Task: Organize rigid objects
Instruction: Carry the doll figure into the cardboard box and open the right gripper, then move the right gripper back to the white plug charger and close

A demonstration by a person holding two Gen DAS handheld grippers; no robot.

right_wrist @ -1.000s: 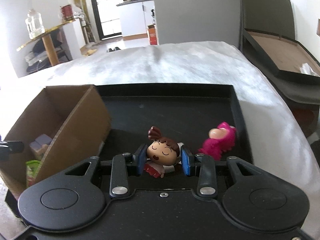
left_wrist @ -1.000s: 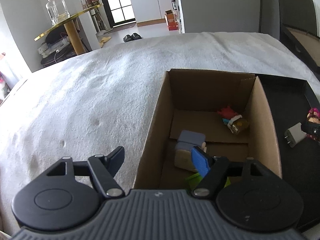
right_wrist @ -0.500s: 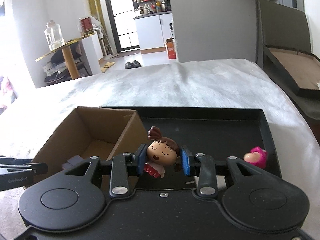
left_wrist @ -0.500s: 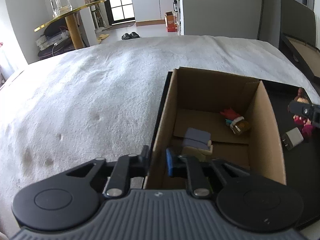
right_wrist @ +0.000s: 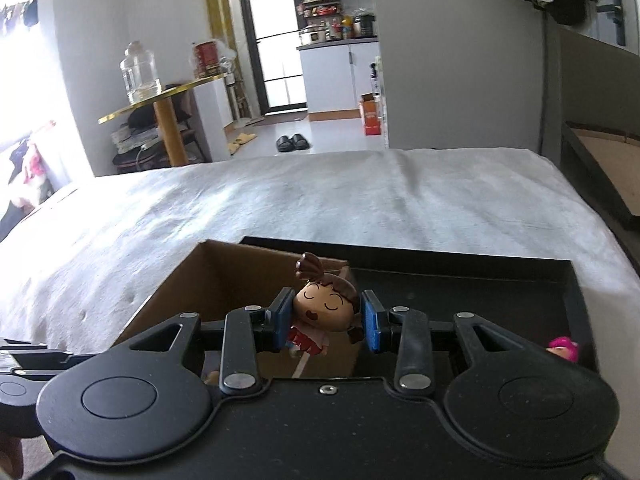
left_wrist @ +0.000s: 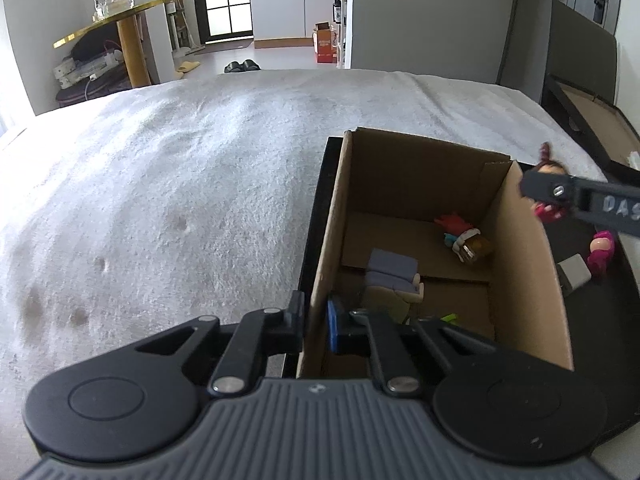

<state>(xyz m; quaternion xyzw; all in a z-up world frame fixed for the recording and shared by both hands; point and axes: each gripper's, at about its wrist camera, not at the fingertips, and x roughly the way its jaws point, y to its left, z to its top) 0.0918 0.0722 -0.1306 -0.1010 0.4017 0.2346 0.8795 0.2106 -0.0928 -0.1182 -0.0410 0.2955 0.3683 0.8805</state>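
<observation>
While a white textured blanket covers the bed (left_wrist: 168, 184) across most of both views, a black tray (right_wrist: 460, 276) lies on it near the cameras, with raised dark walls. An open cardboard box (left_wrist: 528, 272) stands inside the tray at its left end, flaps gone, its brown walls upright.

On the box floor lie a small figure with red hair and a brown body (left_wrist: 464, 238), a grey-blue block toy (left_wrist: 390, 268) nearer the camera, and a bit of green (left_wrist: 448, 317) by the near wall. To the right of the box, on the tray's bare floor, sit a white charger plug (left_wrist: 574, 274) and a pink plush figure (left_wrist: 600, 250), close together.

The left tool (left_wrist: 314, 326) is pinched tight on the box's near left wall, one finger outside and the blue pad (left_wrist: 333, 328) inside.

The right tool (right_wrist: 326, 320) is clamped on a brown-haired doll (right_wrist: 326, 308) with closed eyes, its blue pads pressing the head from both sides. The doll hangs in the air above the box's right wall, at its far end; from the left wrist view it shows just past that wall's top edge.
</observation>
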